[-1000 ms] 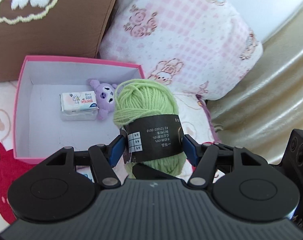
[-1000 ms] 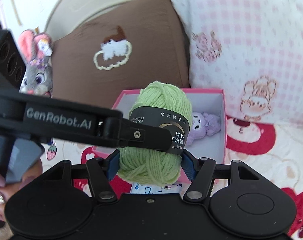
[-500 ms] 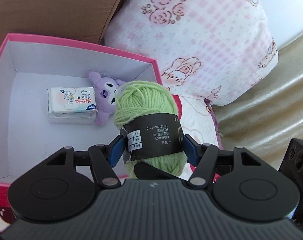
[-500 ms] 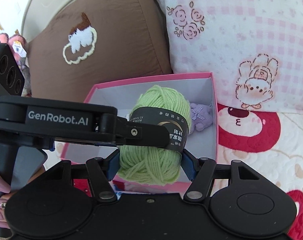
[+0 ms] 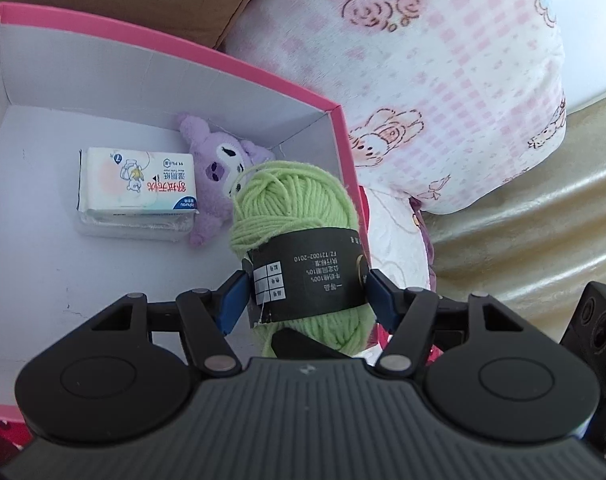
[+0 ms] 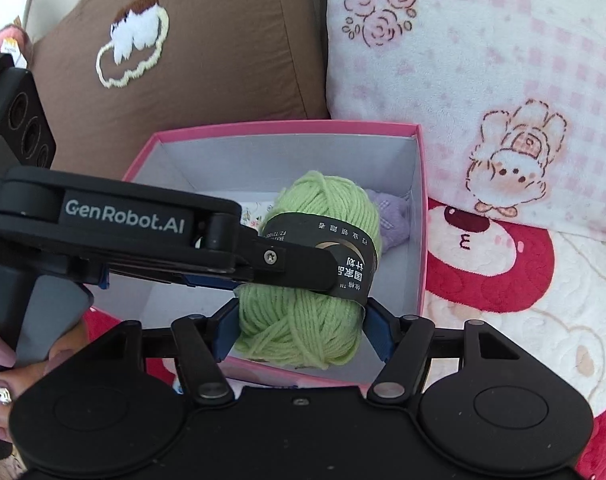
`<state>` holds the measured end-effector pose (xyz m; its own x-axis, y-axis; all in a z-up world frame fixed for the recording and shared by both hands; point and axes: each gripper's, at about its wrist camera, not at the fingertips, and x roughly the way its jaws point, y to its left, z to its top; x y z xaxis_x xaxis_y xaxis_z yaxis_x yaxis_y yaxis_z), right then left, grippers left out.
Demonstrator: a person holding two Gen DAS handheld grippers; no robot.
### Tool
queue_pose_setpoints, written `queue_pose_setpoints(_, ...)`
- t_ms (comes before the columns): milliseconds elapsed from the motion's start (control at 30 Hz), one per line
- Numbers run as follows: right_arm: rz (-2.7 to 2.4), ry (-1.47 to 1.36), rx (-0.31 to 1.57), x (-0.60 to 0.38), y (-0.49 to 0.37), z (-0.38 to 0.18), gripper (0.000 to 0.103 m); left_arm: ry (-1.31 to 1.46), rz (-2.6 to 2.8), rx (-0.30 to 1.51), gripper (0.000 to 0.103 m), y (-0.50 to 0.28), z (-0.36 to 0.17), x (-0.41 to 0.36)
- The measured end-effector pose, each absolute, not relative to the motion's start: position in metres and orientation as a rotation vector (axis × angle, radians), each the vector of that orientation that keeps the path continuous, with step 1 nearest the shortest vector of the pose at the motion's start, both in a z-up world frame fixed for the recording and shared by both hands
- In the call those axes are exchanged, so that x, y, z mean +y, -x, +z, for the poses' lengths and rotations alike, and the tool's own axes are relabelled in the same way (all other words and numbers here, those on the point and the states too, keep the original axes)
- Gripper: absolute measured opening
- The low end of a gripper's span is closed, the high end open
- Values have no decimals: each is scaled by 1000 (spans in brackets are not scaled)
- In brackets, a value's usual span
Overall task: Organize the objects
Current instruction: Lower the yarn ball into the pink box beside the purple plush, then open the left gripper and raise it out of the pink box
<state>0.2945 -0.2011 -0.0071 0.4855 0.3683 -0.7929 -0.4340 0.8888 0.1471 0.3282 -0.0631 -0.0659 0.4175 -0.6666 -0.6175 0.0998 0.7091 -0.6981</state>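
We see a light green yarn ball (image 5: 293,200) banded in black, a pink box (image 5: 263,76) white inside, a purple plush (image 5: 219,160), and a pink-checked pillow (image 5: 443,80).

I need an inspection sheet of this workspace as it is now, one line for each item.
Surface: quilted bedspread with red and white bear pattern.
Job's things: green yarn ball with black label, held over the pink box; wet-wipes pack and purple plush toy lie inside the box.
Clutter: nothing seen.
Grippers: left tongs and right tongs both closed on the yarn ball; the right jaws have just been opening slightly.
Cables: nothing seen.
Surroundings: brown cushion and pink checked pillow behind the box.
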Motion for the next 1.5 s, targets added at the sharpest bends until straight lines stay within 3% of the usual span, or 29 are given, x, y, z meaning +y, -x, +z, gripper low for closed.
queue_pose_setpoints(467,456,158,997,-197,-307,-18,71,689,-534,1089,63,-342,-99,-65)
queue_pose_setpoints(600,469,207,960,-194,-302,-16,71,685,-532,1109,55,-343,-112,-68)
queue_pose_setpoints(633,481,210,954,-195,-301,-16,68,689,-533,1112,53,-343,-115,-70)
queue_pose_setpoints(667,488,215,954,-194,-301,-16,56,686,-529,1114,52,-343,-117,-71)
queue_pose_setpoints(767,506,225,956,-195,-301,-19,35,646,-496,1104,49,-344,-120,-76)
queue_pose_setpoints(1167,525,74,871,-232,-277,-9,35,585,-451,1084,49,-344,-121,-95)
queue_pose_setpoints(1500,577,72,812,-234,-242,2,38,396,-422,1041,48,-314,-74,-93)
